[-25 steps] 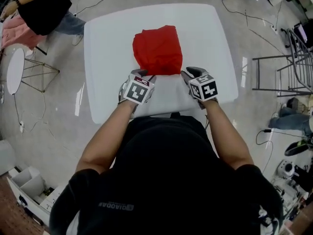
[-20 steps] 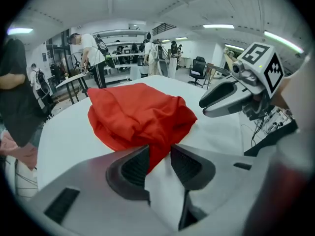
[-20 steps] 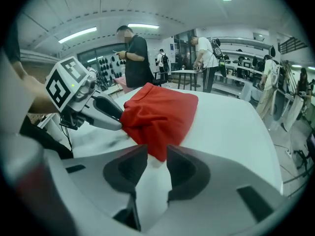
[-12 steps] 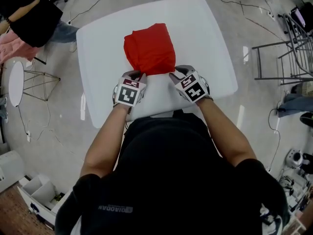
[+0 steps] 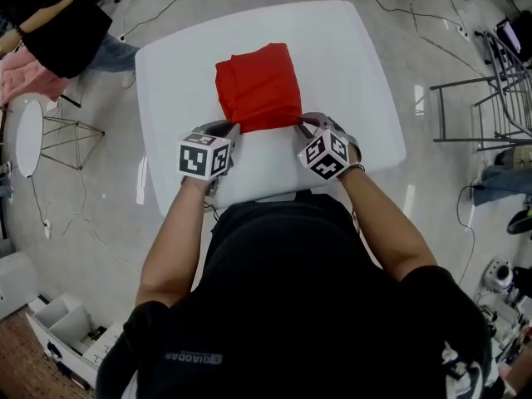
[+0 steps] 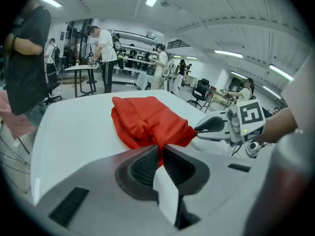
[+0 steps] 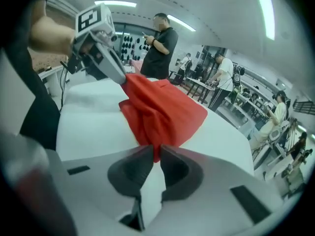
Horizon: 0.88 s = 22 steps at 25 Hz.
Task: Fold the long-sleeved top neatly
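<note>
The red long-sleeved top [image 5: 258, 86] lies folded into a block on the white table [image 5: 349, 65]. My left gripper [image 5: 230, 128] is shut on the top's near left corner [image 6: 158, 144], and red cloth runs down between its jaws. My right gripper [image 5: 302, 123] is shut on the near right corner [image 7: 156, 146]; its jaws have just been closing, with red fabric pinched between them. Both near corners are lifted a little off the table. From the left gripper view the right gripper [image 6: 216, 125] shows at the cloth's far side, and from the right gripper view the left gripper [image 7: 106, 58] shows likewise.
People stand at the far left [image 5: 58, 15] beside a small round side table [image 5: 25, 131]. Metal-framed furniture [image 5: 482, 98] stands at the right, and cables run over the floor. Bins [image 5: 62, 331] sit at the lower left. Bare table surface surrounds the top.
Both grippers have closed on the top's near corners. The left gripper has risen slightly and the right one has rolled about its axis. The near edge of the cloth is bunched and raised.
</note>
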Each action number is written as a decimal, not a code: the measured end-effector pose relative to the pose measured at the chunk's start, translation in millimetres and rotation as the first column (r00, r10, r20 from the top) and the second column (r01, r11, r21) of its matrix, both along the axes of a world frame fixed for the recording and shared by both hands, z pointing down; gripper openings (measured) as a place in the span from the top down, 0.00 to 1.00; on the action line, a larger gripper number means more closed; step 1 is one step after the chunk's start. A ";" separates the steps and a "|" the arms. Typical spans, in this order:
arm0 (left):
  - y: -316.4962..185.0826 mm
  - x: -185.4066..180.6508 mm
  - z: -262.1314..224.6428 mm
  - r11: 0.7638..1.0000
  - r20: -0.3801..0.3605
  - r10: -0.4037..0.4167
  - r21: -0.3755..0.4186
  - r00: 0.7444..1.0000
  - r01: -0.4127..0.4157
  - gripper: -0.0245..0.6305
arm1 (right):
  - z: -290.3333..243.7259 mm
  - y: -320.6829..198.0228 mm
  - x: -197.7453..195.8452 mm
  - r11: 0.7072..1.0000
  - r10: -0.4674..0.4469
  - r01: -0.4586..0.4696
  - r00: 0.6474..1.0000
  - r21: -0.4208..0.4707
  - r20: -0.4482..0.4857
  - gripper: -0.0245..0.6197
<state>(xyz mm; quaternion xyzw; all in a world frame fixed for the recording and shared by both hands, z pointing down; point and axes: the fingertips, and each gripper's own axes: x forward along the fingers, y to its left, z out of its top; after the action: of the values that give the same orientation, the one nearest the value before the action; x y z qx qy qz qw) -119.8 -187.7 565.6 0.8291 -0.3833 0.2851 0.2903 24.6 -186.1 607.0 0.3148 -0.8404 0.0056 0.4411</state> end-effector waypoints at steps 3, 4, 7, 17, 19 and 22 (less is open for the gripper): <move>0.5 -11.8 0.5 1.000 0.001 -0.007 -0.002 1.000 0.007 0.91 | -17.4 4.9 8.1 1.000 0.002 -0.003 0.995 0.009 0.101 0.90; 2.0 -14.2 0.0 1.000 -0.007 -0.006 -0.002 1.000 0.006 0.91 | -18.8 7.4 9.7 1.000 -0.010 0.008 0.994 0.015 0.113 0.91; 11.0 -13.9 4.5 1.000 -0.033 0.005 -0.021 0.999 -0.005 0.91 | -2.3 19.3 14.8 0.998 -0.064 0.063 0.997 0.020 0.051 0.91; 42.0 -6.5 50.9 0.992 0.004 0.021 -0.123 1.000 -0.020 0.91 | -21.8 26.4 5.5 0.997 -0.023 0.033 0.989 -0.064 0.146 0.74; 38.2 -5.2 48.9 0.994 0.013 0.006 -0.106 1.000 -0.005 0.91 | -38.0 12.8 -1.6 0.997 -0.001 0.018 0.973 -0.070 0.231 0.76; 37.9 1.5 50.4 0.995 0.016 0.001 -0.103 1.000 0.000 0.91 | -60.6 -19.2 -29.3 0.995 -0.046 0.072 0.949 -0.074 0.311 0.76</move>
<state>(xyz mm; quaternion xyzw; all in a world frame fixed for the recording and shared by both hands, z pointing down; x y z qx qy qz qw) -118.3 -149.7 616.0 0.8109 -0.3702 0.3112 0.3296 -4.7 -205.4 546.4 0.2659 -0.9071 0.0769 0.3173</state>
